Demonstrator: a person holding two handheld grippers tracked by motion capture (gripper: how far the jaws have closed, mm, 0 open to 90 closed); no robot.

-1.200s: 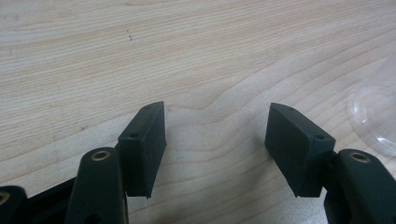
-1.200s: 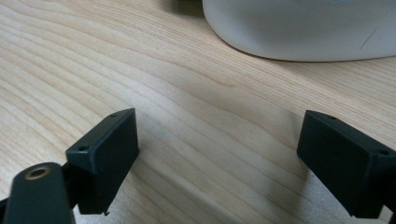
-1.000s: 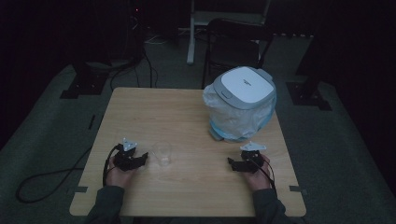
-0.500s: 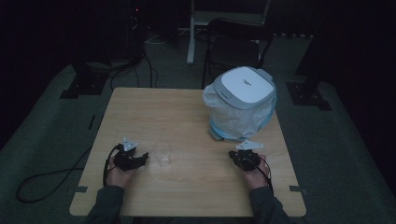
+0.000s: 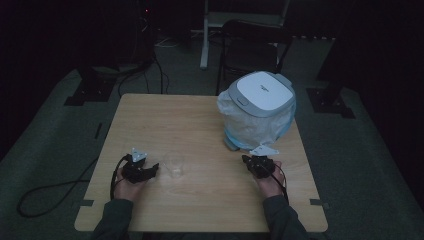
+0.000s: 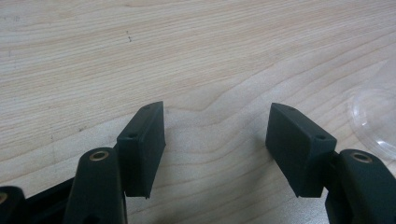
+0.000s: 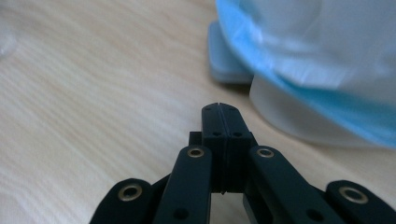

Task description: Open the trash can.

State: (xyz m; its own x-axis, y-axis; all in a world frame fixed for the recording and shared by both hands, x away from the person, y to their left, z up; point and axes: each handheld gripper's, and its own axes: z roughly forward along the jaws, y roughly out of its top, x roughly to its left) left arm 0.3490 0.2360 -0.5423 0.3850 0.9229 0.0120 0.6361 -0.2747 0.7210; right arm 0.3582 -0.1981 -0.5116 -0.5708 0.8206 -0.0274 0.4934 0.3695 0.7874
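Note:
A small clear plastic cup [image 5: 174,165] stands on the wooden table [image 5: 170,120], just right of my left gripper [image 5: 151,169]. In the left gripper view that gripper [image 6: 217,130] is open, with bare wood between its jaws and the cup's rim [image 6: 373,121] at the right edge. My right gripper [image 5: 248,161] is held near the front right of the table, just in front of the bin [image 5: 262,107]. In the right gripper view it [image 7: 220,109] is shut with nothing between its pads, pointing at the bin's base [image 7: 289,112].
The white-lidded bin is lined with a translucent plastic bag with a blue edge [image 7: 299,79], and a grey foot [image 7: 229,60] sticks out at its base. A dark chair [image 5: 250,45] and cables [image 5: 50,192] lie beyond the table's edges.
My right hand has lifted a little and shifted toward the bin. The left hand and the cup have stayed where they were.

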